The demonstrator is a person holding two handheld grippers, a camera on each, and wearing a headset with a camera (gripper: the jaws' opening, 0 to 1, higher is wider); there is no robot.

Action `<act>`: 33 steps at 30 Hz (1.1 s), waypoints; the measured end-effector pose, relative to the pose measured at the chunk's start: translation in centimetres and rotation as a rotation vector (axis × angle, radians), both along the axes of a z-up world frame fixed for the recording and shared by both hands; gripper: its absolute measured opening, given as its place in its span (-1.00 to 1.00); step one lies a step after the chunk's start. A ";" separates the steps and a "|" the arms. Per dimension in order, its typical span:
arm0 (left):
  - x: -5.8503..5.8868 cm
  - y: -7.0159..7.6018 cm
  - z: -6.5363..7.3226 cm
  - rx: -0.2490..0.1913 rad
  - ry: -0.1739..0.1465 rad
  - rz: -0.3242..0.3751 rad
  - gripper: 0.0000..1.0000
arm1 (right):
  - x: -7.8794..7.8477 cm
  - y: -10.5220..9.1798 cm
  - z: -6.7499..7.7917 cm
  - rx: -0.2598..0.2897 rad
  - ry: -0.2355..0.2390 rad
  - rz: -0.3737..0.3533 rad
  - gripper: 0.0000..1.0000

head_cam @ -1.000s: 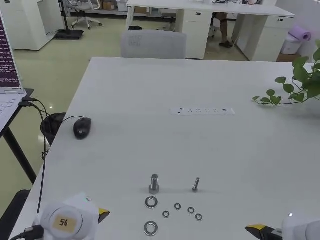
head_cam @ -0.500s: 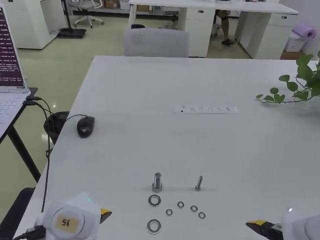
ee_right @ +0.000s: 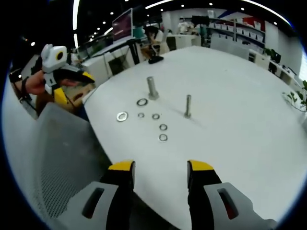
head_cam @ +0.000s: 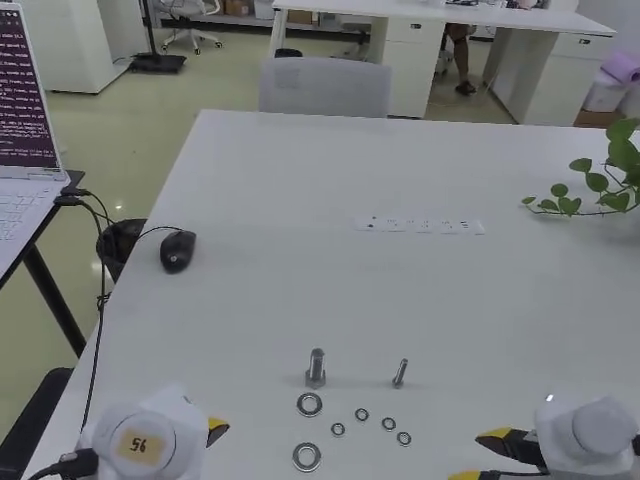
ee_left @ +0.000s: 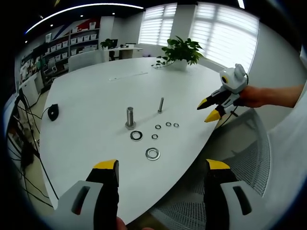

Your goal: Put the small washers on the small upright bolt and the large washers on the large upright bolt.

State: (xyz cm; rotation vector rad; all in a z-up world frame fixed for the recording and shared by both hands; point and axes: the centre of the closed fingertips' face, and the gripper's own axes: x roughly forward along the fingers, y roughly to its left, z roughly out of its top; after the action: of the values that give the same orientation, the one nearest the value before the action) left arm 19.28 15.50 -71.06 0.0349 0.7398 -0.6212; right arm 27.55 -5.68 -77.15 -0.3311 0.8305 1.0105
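Left gripper (ee_left: 162, 165): yellow-tipped jaws spread wide, nothing between them, held off the near edge of the white table (head_cam: 300, 180); it sits at the lower left of the head view (head_cam: 215, 432).

Right gripper (ee_right: 160, 166): yellow-tipped jaws apart and empty, poised over the near table edge, to the right of the hardware (head_cam: 475, 455).

Large bolt (head_cam: 316, 367): grey metal with a thick shank, standing upright on its head near the table's front edge, bare of washers.

Small bolt (head_cam: 400, 373): slim grey shank, upright, to the right of the large bolt and clearly apart from it, also bare.

Large washers, two: flat silver rings lying on the table. One (head_cam: 309, 404) lies just in front of the large bolt, the other (head_cam: 306, 457) nearer the edge.

Small washers, four: tiny silver rings lying flat in a loose cluster in front of the gap between the bolts, at (head_cam: 338, 429), (head_cam: 361, 414), (head_cam: 388, 424) and (head_cam: 404, 438). None touches another.

Other items: black computer mouse (head_cam: 177, 250) with its cable at the left edge, white power strip (head_cam: 420, 225) mid-table, leafy plant (head_cam: 600, 180) at the far right, and an open laptop (head_cam: 25, 120) on a side stand.
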 end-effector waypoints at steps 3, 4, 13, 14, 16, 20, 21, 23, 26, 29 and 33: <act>0.0 0.2 0.0 -0.005 -0.001 0.017 0.44 | 0.7 0.9 -0.4 -0.025 -0.002 0.039 -0.15; -0.1 0.4 0.0 -0.006 -0.001 0.023 0.44 | 1.0 1.3 -0.5 -0.032 -0.004 0.054 -0.16; -0.2 1.1 0.3 -0.009 -0.008 0.043 0.43 | 2.5 4.2 -1.2 -0.077 -0.007 0.170 -0.32; -0.2 1.2 0.4 -0.009 -0.008 0.043 0.43 | 2.6 4.5 -1.3 -0.088 -0.011 0.193 -0.34; -0.3 1.3 0.4 -0.010 -0.009 0.044 0.43 | 2.7 4.9 -1.6 -0.106 -0.012 0.230 -0.40; -0.3 1.3 0.3 -0.014 -0.007 0.048 0.42 | 2.4 5.2 -2.9 -0.185 -0.019 0.337 -0.50; -0.3 1.3 0.2 -0.015 -0.005 0.048 0.42 | 2.4 5.2 -3.3 -0.214 -0.029 0.372 -0.51; -0.3 1.2 0.1 -0.015 -0.004 0.046 0.42 | 2.5 5.1 -4.0 -0.251 -0.035 0.415 -0.52; -0.4 1.1 0.1 -0.015 -0.001 0.042 0.42 | 2.6 5.3 -4.6 -0.272 -0.037 0.444 -0.55; -0.5 1.0 0.0 -0.014 0.001 0.040 0.41 | 2.7 5.6 -5.0 -0.277 -0.032 0.476 -0.57; -0.5 1.0 -0.1 -0.015 0.006 0.046 0.41 | 2.7 5.9 -5.2 -0.291 -0.043 0.521 -0.59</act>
State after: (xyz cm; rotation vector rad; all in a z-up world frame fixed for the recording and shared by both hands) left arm 18.79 16.54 -71.18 0.0024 0.7402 -0.5834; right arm 30.28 0.20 -82.39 -0.8460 0.8728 1.3584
